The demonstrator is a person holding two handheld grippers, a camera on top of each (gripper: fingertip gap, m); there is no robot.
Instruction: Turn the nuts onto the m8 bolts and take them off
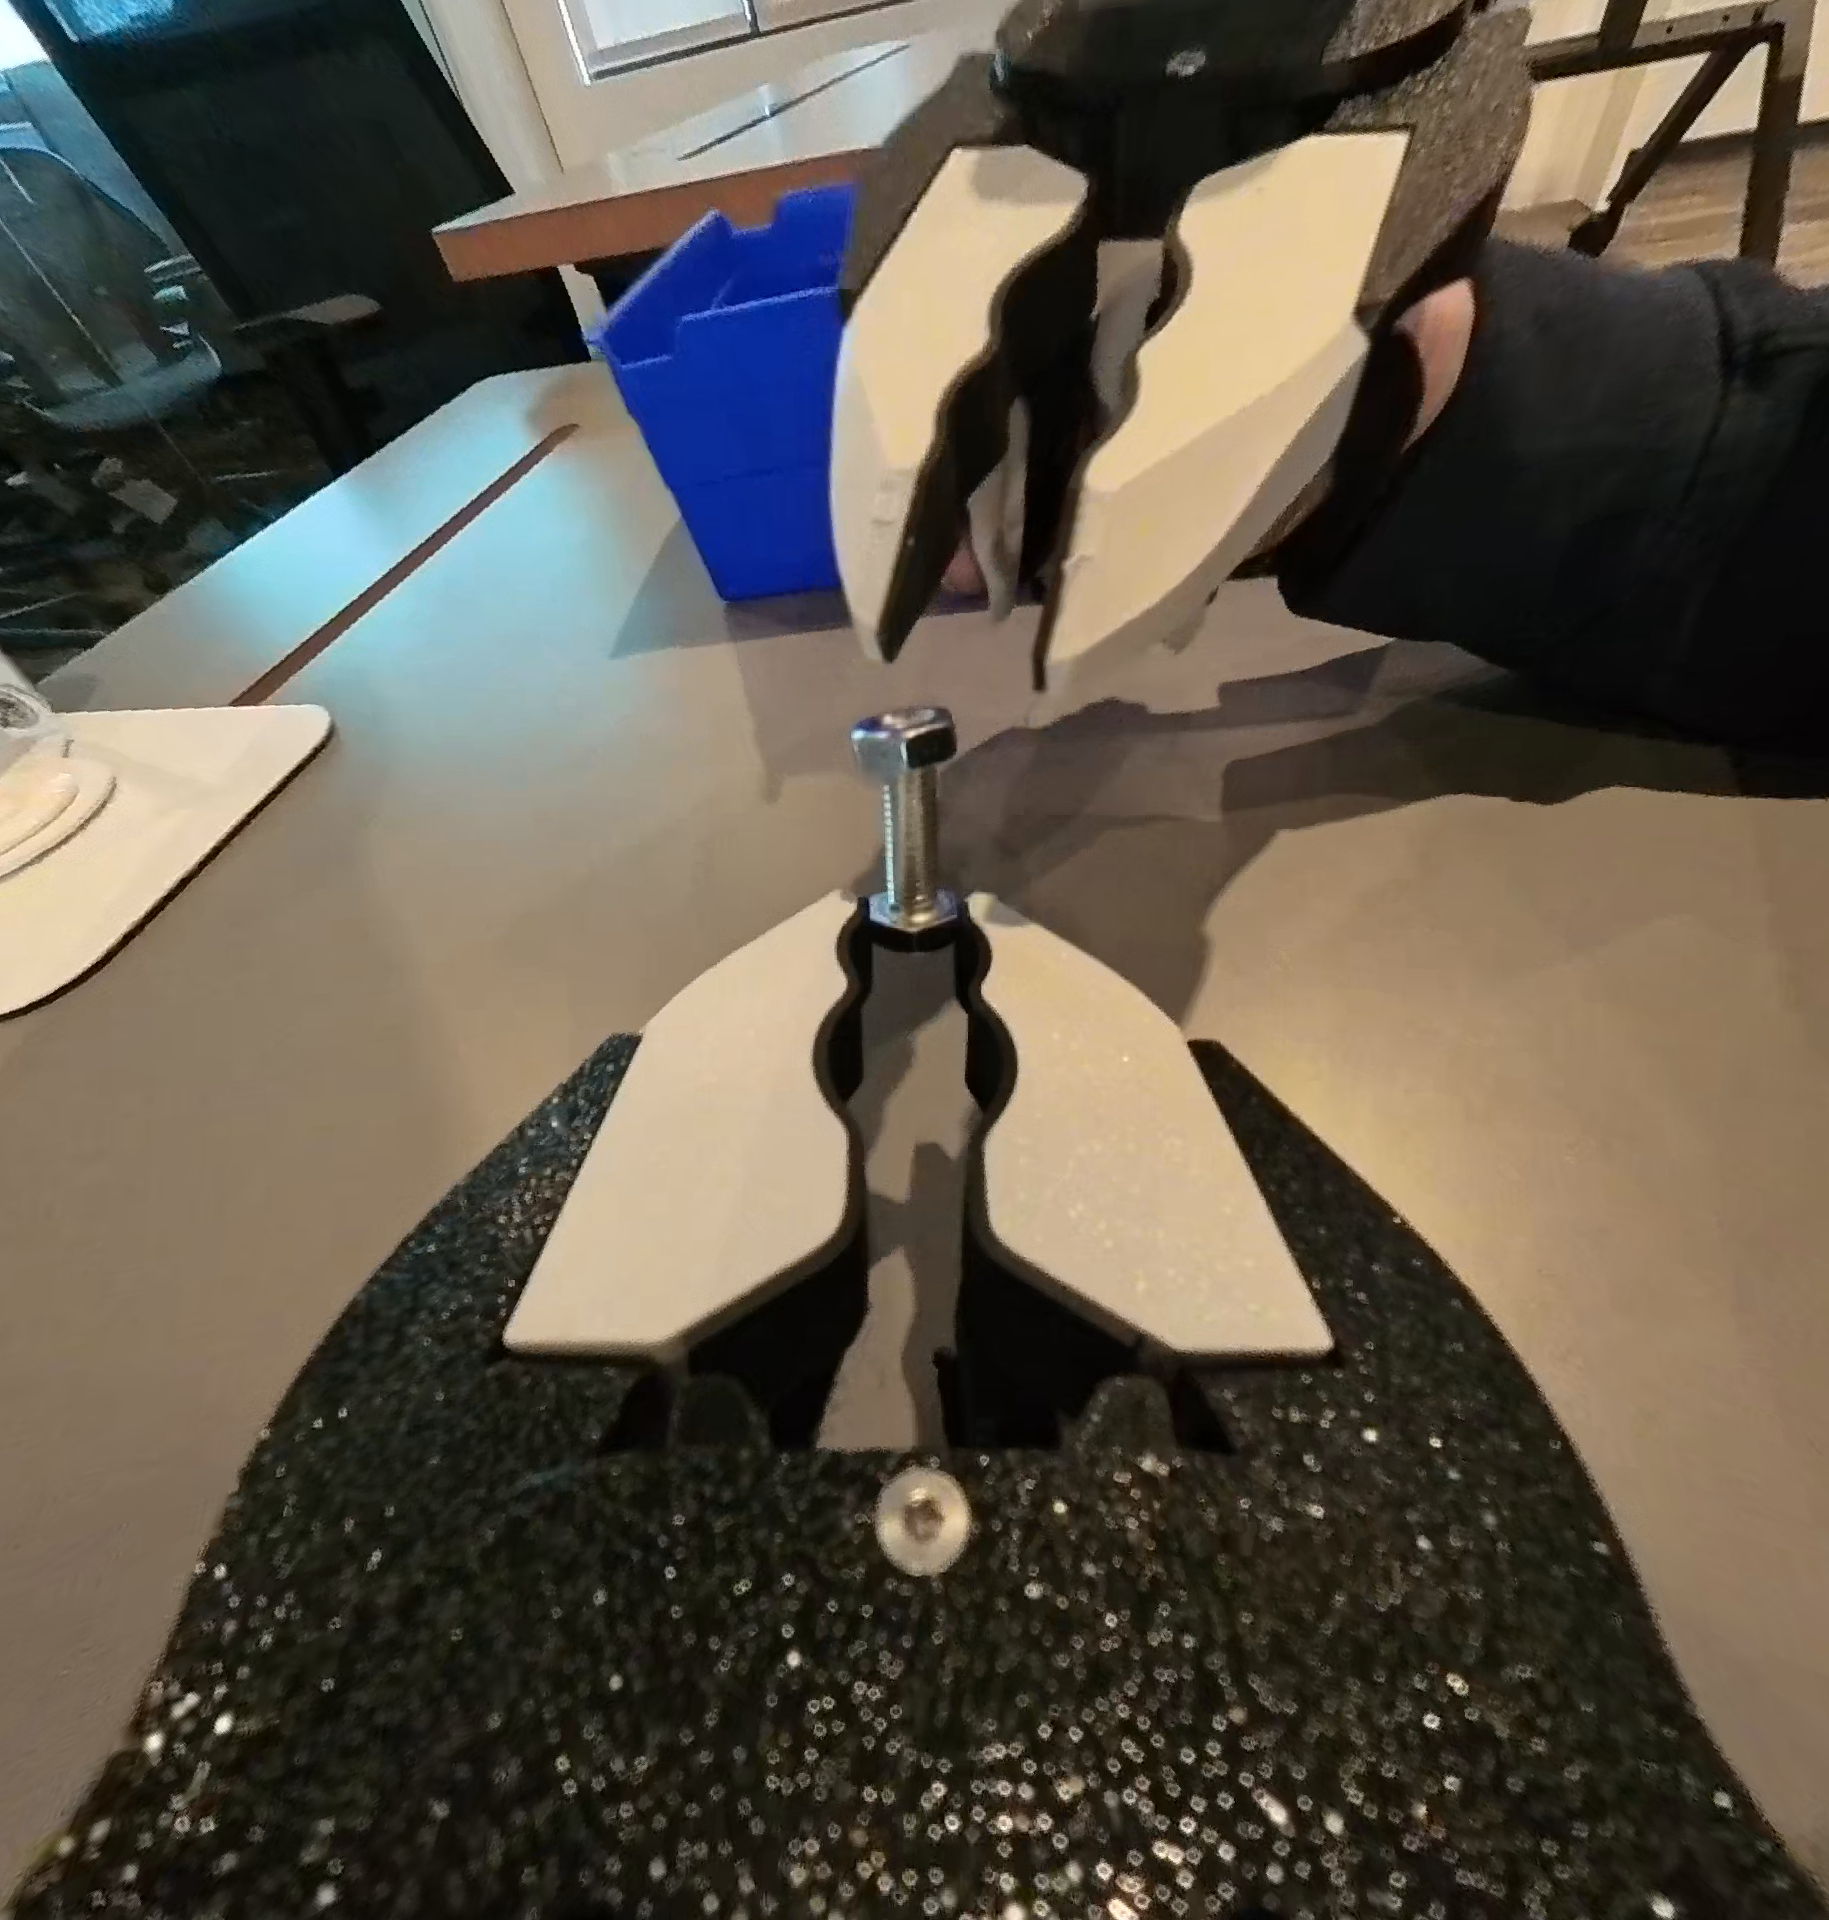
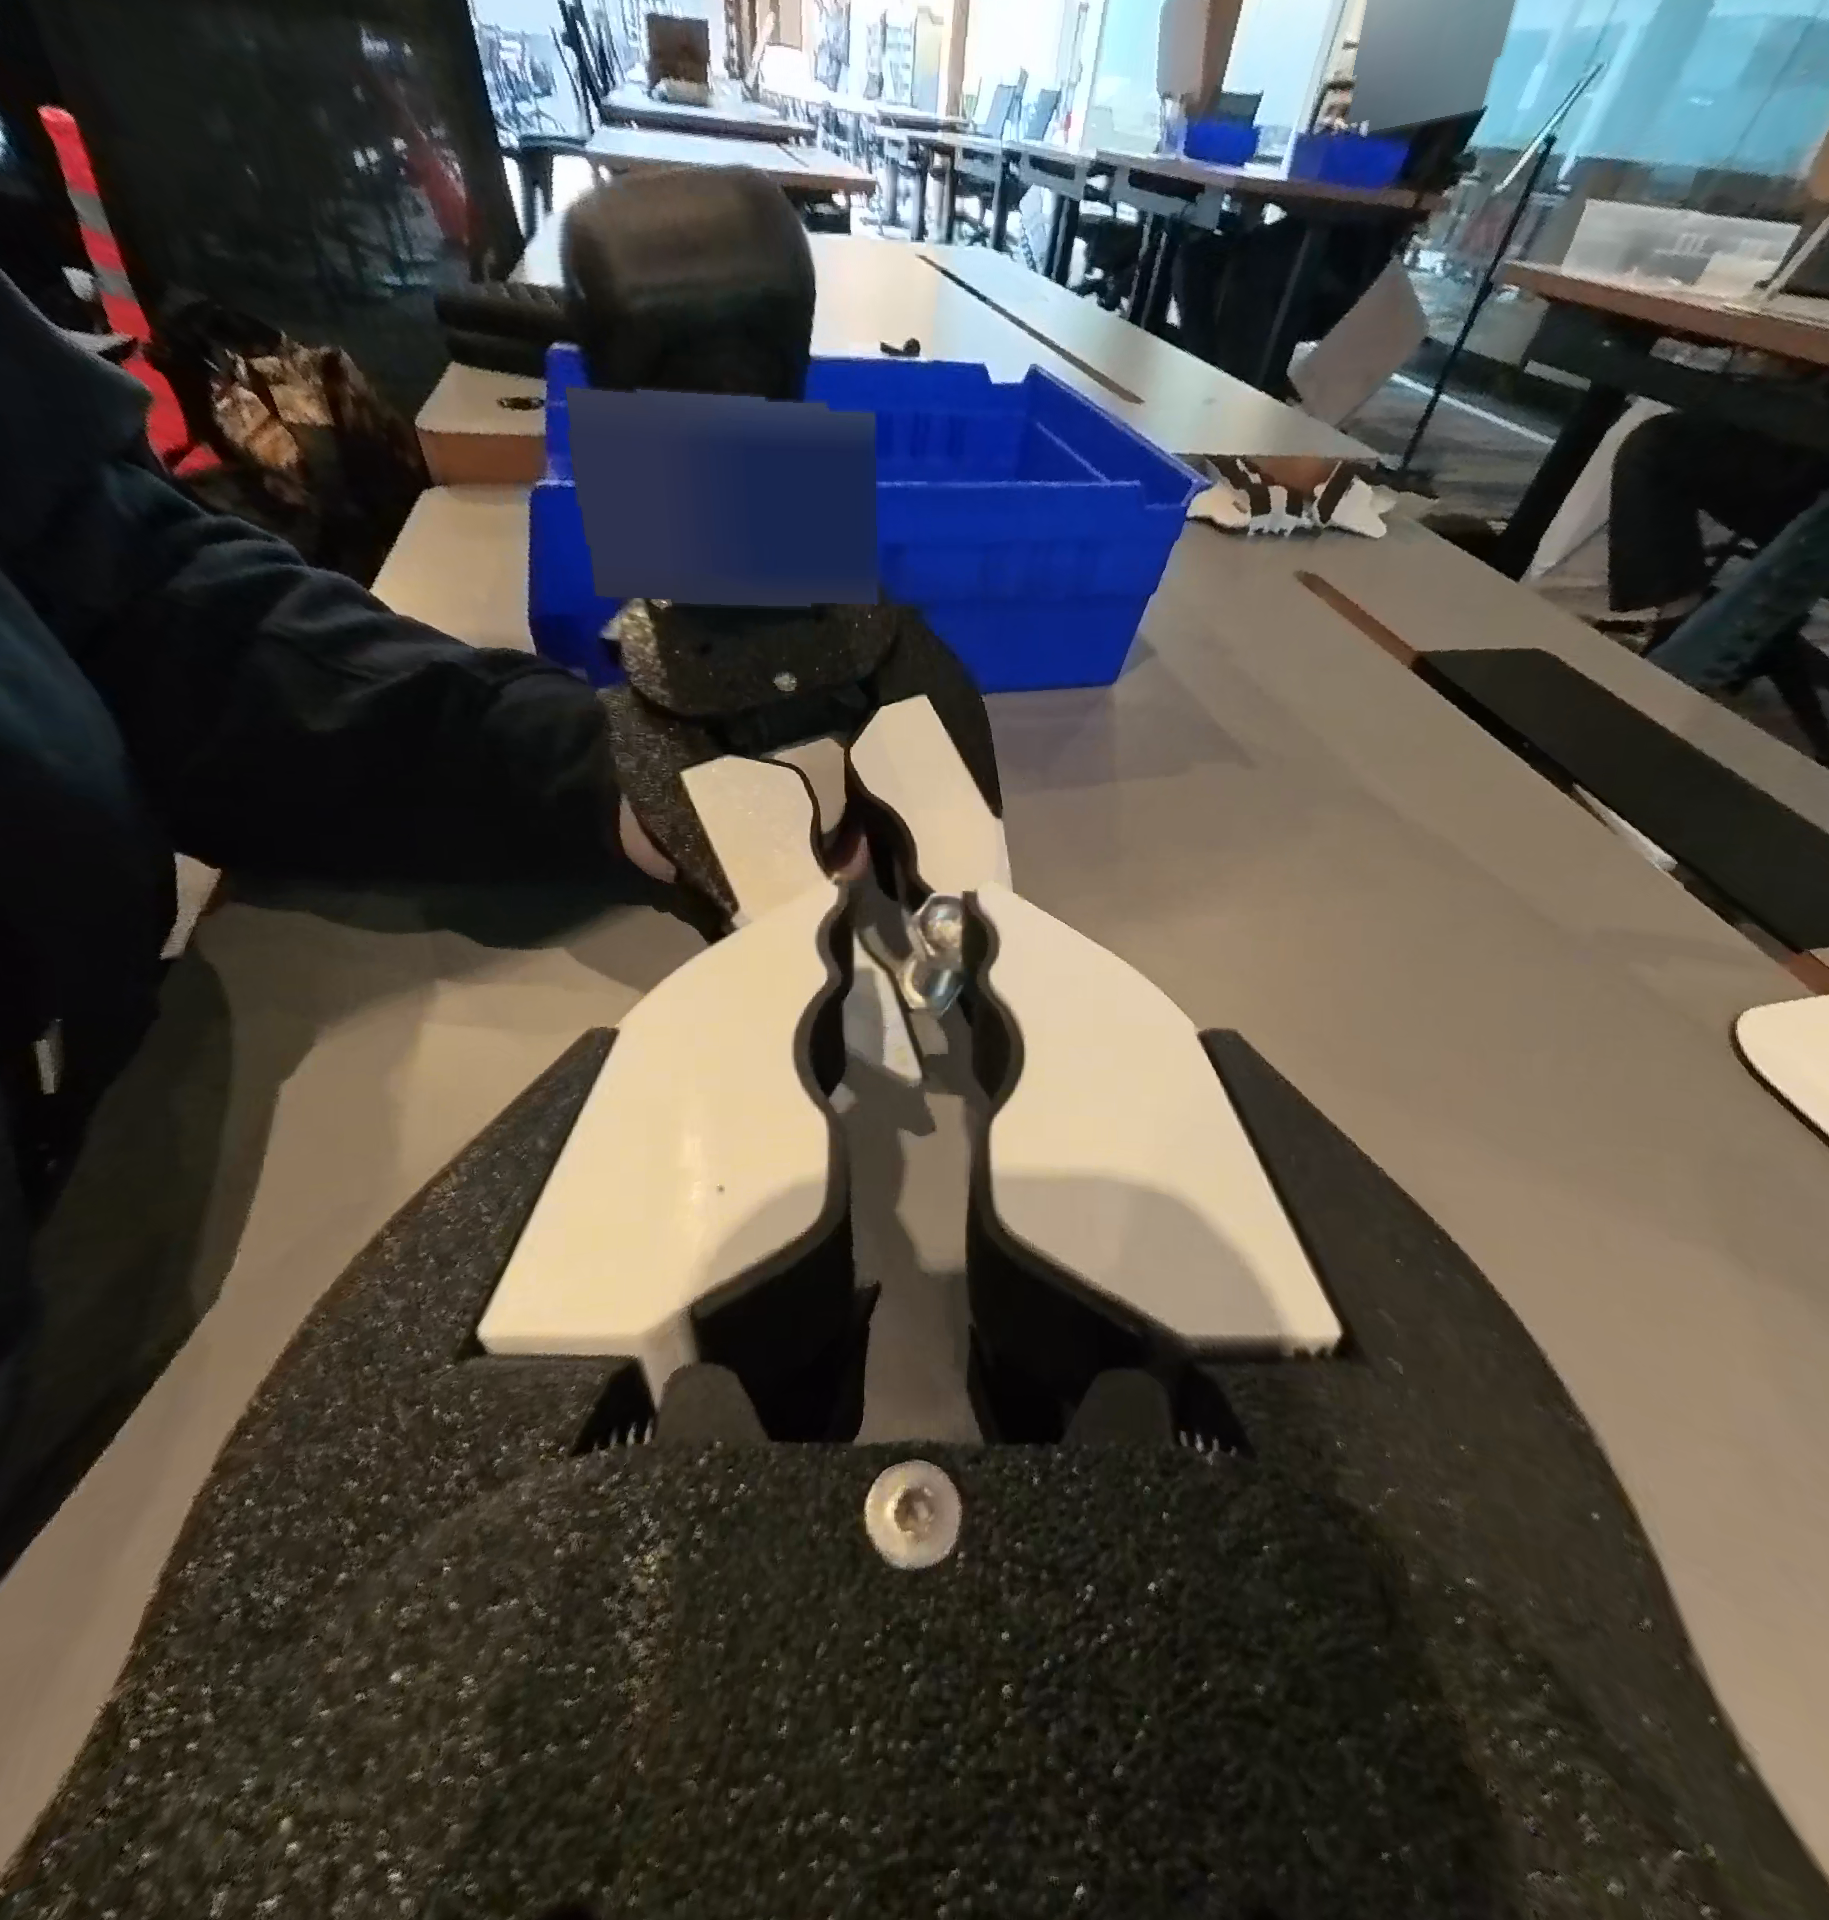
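My left gripper [image 1: 915, 912] is shut on a silver nut [image 1: 912, 916] at its fingertips. A silver M8 bolt [image 1: 902, 821] is threaded in the nut and stands upright, its hex head [image 1: 902, 736] on top. My right gripper [image 1: 967, 660] hangs open just above the bolt head and touches nothing. In the right wrist view my right gripper [image 2: 910, 904] is open, and the bolt [image 2: 931, 961] shows through the gap between its pads without touching them. The left gripper's fingers [image 2: 754, 831] show beyond.
A blue bin [image 1: 744, 416] stands on the grey table [image 1: 422, 1039] behind the grippers and also shows in the right wrist view [image 2: 1014, 540]. A white base plate [image 1: 110, 831] lies at the left. A black mat [image 2: 1668, 790] lies at the right. Dark sleeves [image 1: 1616, 468] hold the grippers. Across from one pair of fingers to the other is roughly 5 cm.
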